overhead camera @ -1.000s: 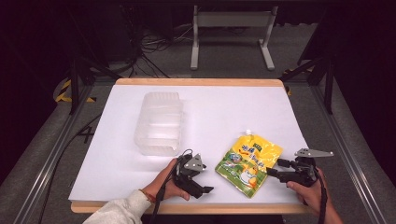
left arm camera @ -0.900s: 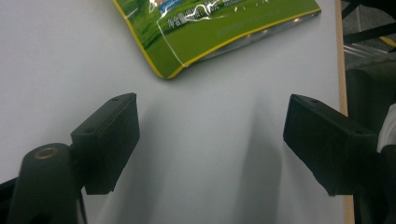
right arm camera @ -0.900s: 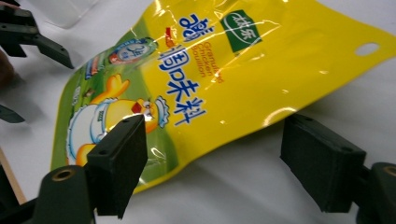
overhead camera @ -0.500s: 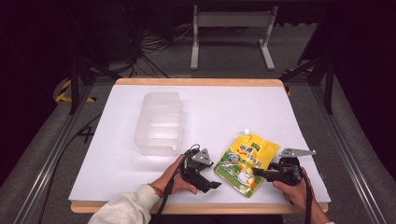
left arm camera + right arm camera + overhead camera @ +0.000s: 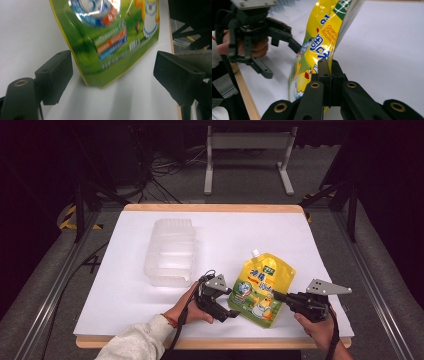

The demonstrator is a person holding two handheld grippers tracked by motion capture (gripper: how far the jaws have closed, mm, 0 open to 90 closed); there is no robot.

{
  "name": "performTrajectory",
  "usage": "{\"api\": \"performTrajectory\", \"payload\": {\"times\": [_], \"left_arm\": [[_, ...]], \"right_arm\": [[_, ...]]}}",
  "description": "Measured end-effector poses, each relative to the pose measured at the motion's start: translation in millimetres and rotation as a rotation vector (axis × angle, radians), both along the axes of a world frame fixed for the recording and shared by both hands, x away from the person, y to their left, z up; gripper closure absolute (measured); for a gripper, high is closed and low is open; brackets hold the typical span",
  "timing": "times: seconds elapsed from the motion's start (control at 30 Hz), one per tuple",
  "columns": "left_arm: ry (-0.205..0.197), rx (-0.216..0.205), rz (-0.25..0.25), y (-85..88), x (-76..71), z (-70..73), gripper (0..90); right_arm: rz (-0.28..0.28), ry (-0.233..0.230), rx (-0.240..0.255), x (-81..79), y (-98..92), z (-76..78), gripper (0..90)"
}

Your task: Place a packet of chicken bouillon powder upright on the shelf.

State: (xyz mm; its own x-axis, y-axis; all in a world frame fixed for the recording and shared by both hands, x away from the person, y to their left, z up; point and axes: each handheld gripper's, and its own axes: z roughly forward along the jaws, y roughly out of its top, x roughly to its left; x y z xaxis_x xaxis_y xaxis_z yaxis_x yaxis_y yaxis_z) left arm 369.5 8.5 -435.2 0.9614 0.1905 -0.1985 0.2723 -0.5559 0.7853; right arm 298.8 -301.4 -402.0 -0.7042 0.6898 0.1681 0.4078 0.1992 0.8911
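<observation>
White table, dark surround; clear plastic tray at left-centre, well apart from the work. Item: 1 yellow-green spouted pouch, near front edge, long axis running spout-far to base-near. Right gripper: jaws clamped together on pouch's right edge. Left gripper: jaws spread wide, pouch's lower corner lying between them, untouched. Judged nearer for the next grasp: left gripper.

A white-topped table with a pale wooden edge is standing on grey carpeted floor. Beyond it a grey metal stand is resting beside tangled cables. Dark frame rails are running along both sides, and the surrounding room is lying in darkness.
</observation>
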Motion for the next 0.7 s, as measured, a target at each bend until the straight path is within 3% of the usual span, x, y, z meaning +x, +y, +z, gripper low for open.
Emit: {"api": "performTrajectory", "payload": {"times": [0.13, 0.3, 0.4, 0.47, 0.57, 0.7], "left_arm": [[-0.046, -0.035, 0.009, 1.3, -3.4, 10.1, 21.0], [-0.122, -0.074, 0.057, 9.9, -7.7, 23.0, 47.7], [-0.161, -0.065, 0.083, 13.9, -9.3, 27.9, 61.0], [-0.172, -0.066, 0.083, 15.6, -10.2, 29.7, 63.8], [-0.219, -0.070, 0.102, 21.7, -13.4, 38.8, 70.1], [-0.229, -0.083, 0.122, 27.8, -13.4, 45.5, 74.6]], "right_arm": [[0.032, -0.046, 0.002, -9.2, 10.5, 10.7, 90.0], [0.054, -0.104, -0.010, -18.4, 22.2, 21.2, 90.0], [0.066, -0.138, -0.041, -22.8, 30.1, 25.2, 90.0], [0.069, -0.158, -0.054, -24.8, 34.7, 28.6, 90.0], [0.067, -0.177, -0.048, -25.8, 38.2, 33.3, 90.0], [0.064, -0.192, -0.039, -24.7, 41.6, 37.5, 90.0]]}}
